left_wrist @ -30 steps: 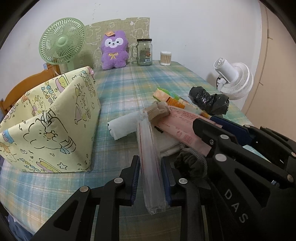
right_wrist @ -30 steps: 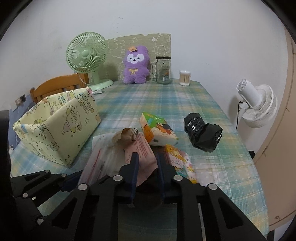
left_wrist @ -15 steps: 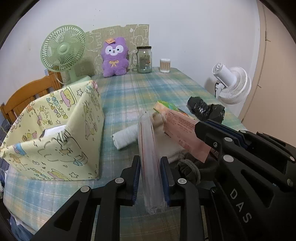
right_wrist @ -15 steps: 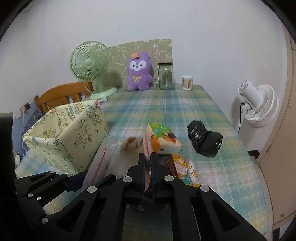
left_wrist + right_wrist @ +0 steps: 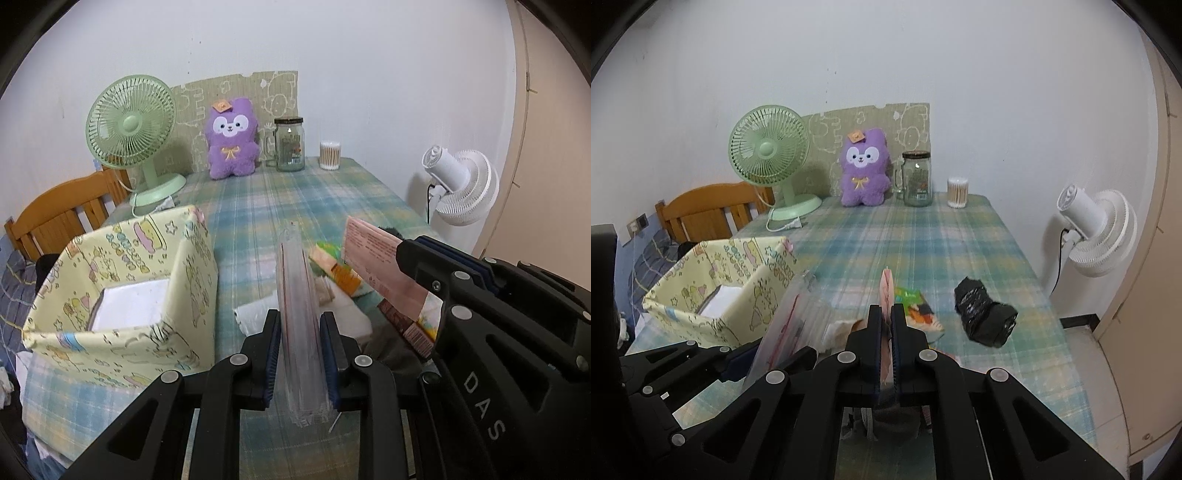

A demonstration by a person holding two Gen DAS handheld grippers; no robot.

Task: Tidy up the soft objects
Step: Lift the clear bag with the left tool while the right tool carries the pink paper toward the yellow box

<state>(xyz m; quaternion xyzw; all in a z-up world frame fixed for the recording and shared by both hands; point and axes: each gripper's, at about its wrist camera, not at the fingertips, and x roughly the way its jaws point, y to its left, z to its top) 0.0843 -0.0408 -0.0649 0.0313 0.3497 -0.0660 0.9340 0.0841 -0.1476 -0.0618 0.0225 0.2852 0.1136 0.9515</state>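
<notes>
My left gripper (image 5: 300, 332) is shut on a clear plastic pack (image 5: 297, 295) with red lines, held edge-on above the table. My right gripper (image 5: 886, 314) is shut on a flat pink packet (image 5: 886, 291), which also shows in the left wrist view (image 5: 376, 254), lifted off the table. A yellow cartoon-print fabric box (image 5: 122, 295) stands open at the left with a white item inside; it also shows in the right wrist view (image 5: 716, 291). A white roll (image 5: 251, 314), an orange-green tissue pack (image 5: 918, 314) and a black bag bundle (image 5: 984, 317) lie on the plaid tablecloth.
At the table's far end stand a green desk fan (image 5: 133, 129), a purple plush (image 5: 231, 140), a glass jar (image 5: 290, 144) and a cotton-swab tub (image 5: 330, 155). A white fan (image 5: 461, 184) stands off the right edge. A wooden chair (image 5: 62, 218) is at the left.
Both grippers have risen with their packs. The right gripper closed on the pink packet and lifted it off the pile. The view now looks down into the yellow box.
</notes>
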